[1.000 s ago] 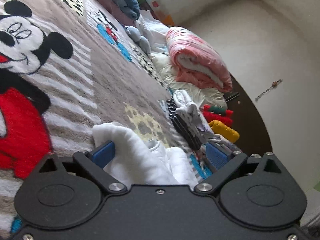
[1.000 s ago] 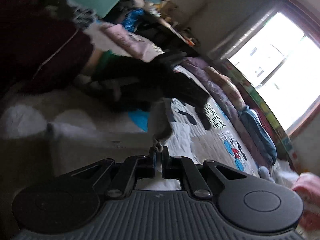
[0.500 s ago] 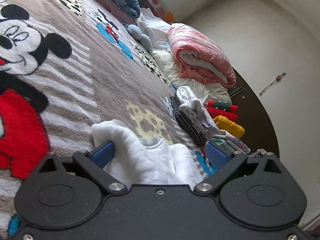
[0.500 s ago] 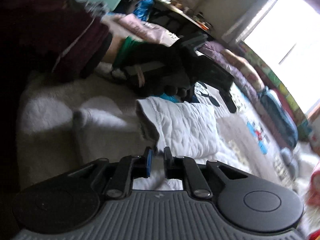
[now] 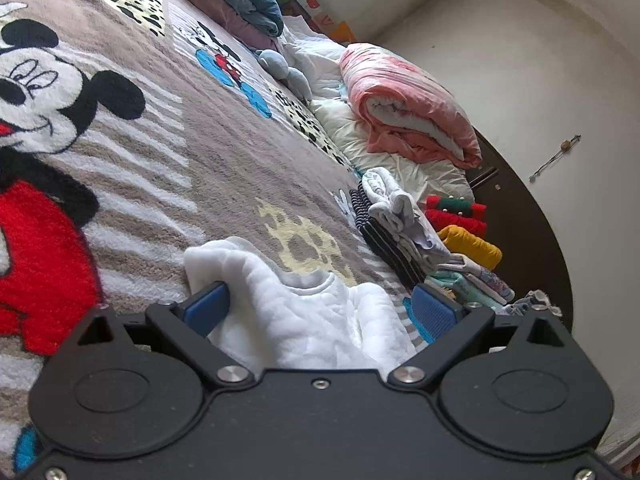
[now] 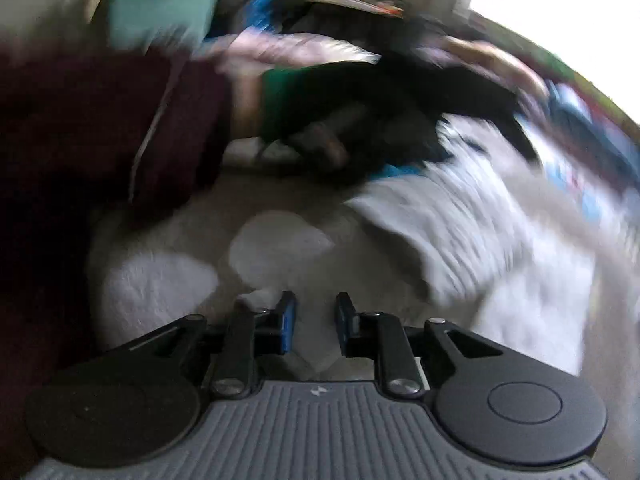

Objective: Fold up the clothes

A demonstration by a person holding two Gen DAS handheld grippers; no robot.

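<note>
A white quilted garment (image 5: pixel 304 316) lies bunched on the Mickey Mouse blanket (image 5: pixel 168 148). My left gripper (image 5: pixel 320 308) is open wide, its blue pads (image 5: pixel 206 306) either side of the garment's collar end without closing on it. In the blurred right wrist view the same white garment (image 6: pixel 460 232) lies spread out ahead and to the right. My right gripper (image 6: pixel 316 322) is open by a narrow gap, with nothing between its fingers and only pale blanket (image 6: pixel 280 244) beneath. A person's hand (image 6: pixel 328 136) shows behind the garment, too blurred to make out more.
A row of folded clothes (image 5: pixel 400 232) stands by the bed's right edge, with red (image 5: pixel 456 216) and yellow (image 5: pixel 472 244) pieces beside it. A rolled pink quilt (image 5: pixel 408 100) lies further back. Dark maroon fabric (image 6: pixel 80 120) fills the left of the right wrist view.
My right gripper was shut on the garment's edge; it has let go, opened, and drawn back while swinging fast. The left gripper stays open over the garment and has shifted only slightly.
</note>
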